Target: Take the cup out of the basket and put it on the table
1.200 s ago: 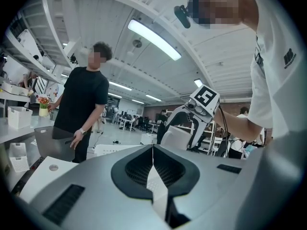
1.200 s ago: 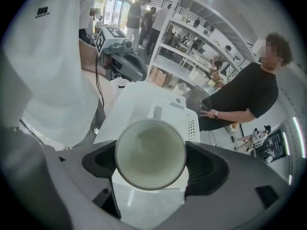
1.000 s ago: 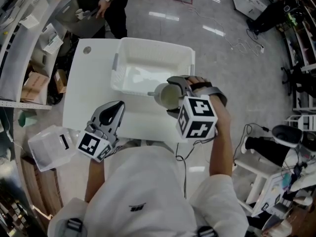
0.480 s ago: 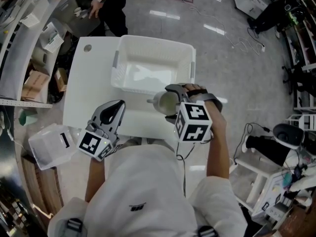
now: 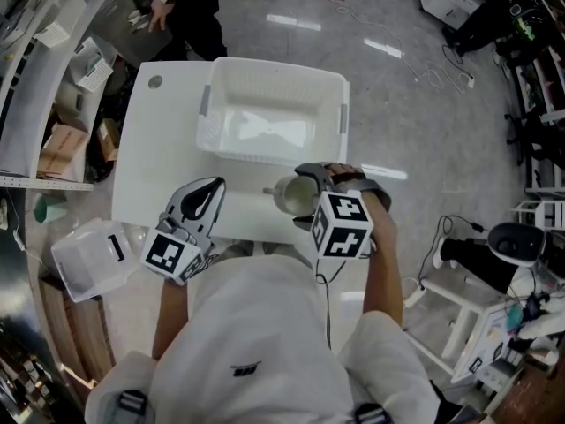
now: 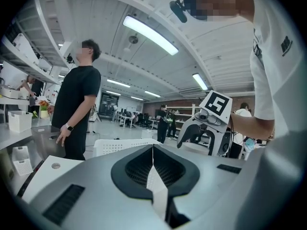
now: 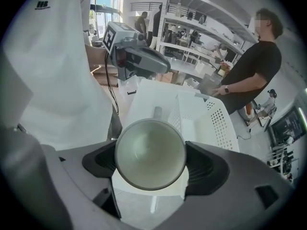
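A pale cup (image 5: 291,197) is clamped between the jaws of my right gripper (image 5: 305,195), with its small handle pointing left. It hangs over the strip of white table (image 5: 159,148) in front of the white perforated basket (image 5: 274,71). In the right gripper view the cup (image 7: 150,153) faces me mouth-up, both pads pressing its sides, and the basket (image 7: 211,119) lies beyond it. My left gripper (image 5: 212,189) hovers over the table's near left part, jaws together and nothing in them; in its own view, the left gripper (image 6: 152,150) shows its pads meeting.
A person in black (image 5: 177,7) stands at the table's far end. A white box (image 5: 88,263) sits low beside the table on the left, by shelving with cartons. A stool (image 5: 521,241) and cables are on the floor to the right.
My right gripper has carried the cup toward me and lower, from over the basket's near rim to over the table in front of it. The left gripper has stayed put.
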The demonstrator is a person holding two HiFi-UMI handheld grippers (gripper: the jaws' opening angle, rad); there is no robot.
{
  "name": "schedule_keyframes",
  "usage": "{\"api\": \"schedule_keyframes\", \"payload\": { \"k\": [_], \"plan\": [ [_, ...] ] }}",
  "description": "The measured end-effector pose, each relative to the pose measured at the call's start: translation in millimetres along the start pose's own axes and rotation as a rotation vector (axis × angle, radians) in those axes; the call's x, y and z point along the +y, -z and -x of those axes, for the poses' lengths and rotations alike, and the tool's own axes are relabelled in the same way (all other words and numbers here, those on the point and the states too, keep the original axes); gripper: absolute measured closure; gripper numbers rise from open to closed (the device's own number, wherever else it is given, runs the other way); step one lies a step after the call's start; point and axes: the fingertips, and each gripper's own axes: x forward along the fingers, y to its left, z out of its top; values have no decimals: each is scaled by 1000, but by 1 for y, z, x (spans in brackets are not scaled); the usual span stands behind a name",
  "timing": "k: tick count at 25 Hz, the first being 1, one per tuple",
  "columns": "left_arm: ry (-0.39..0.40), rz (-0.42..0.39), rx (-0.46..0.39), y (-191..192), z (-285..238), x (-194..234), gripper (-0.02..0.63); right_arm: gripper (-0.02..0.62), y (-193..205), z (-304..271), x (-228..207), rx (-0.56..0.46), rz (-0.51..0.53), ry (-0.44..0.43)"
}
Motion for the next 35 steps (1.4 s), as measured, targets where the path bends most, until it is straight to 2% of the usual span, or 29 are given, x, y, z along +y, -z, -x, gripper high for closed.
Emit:
{"api": "schedule_keyframes", "payload": {
  "k": [11, 25, 35],
  "plan": [
    [14, 0, 15, 4, -3, -2, 595, 169, 16, -28, 23, -4, -88, -50],
    [15, -5, 28, 9, -3, -4, 595, 169, 46, -92, 48, 1, -189, -99],
    [13, -10, 33, 8, -2, -5, 595, 169, 63, -121, 51, 16, -219, -77]
  ]
}}
